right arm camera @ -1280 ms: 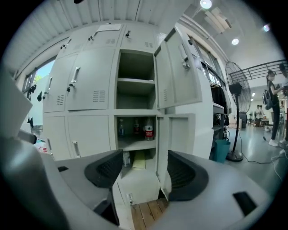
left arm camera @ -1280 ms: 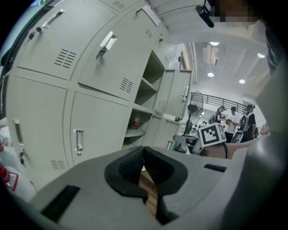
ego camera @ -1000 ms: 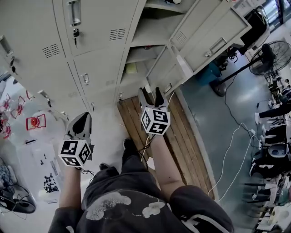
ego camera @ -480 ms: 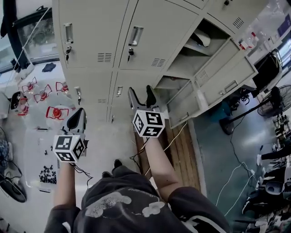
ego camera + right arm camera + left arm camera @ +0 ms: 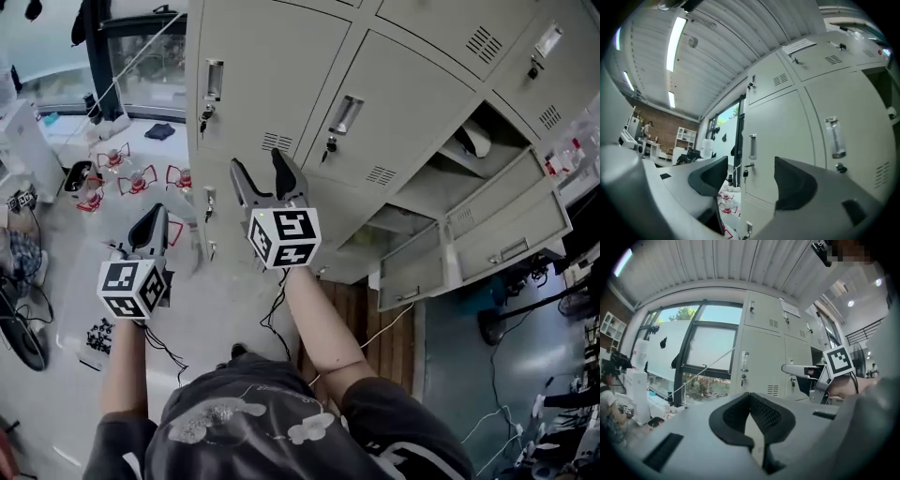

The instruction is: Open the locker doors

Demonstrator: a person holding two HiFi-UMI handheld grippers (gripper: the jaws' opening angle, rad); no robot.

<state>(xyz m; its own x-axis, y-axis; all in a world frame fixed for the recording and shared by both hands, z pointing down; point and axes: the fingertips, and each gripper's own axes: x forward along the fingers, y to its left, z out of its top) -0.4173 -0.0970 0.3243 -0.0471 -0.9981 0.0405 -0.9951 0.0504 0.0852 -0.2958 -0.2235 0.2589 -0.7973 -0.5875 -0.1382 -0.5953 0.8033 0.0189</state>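
Observation:
A bank of beige lockers (image 5: 375, 84) fills the top of the head view. Two closed doors face me, each with a recessed handle (image 5: 214, 80) (image 5: 345, 113) and a keyed lock below it. To the right, two lower doors (image 5: 506, 234) (image 5: 412, 277) hang open. My right gripper (image 5: 258, 164) is open and empty, held up just short of the closed doors; in the right gripper view (image 5: 750, 178) the handle (image 5: 753, 146) shows between its jaws. My left gripper (image 5: 156, 214) is shut on nothing, lower and to the left (image 5: 750, 397), apart from the lockers (image 5: 761, 357).
Red frames (image 5: 122, 159) and small parts lie on the floor at the left, below a window (image 5: 141, 56). A wooden pallet (image 5: 375, 319) and white cables lie under the open doors. A fan base (image 5: 497, 323) stands at the right. A person (image 5: 607, 399) sits far left.
The view has swung left along the lockers, from the open compartments to the closed doors. Both grippers have risen; the right one now stands before the closed doors. Jaw states are unchanged.

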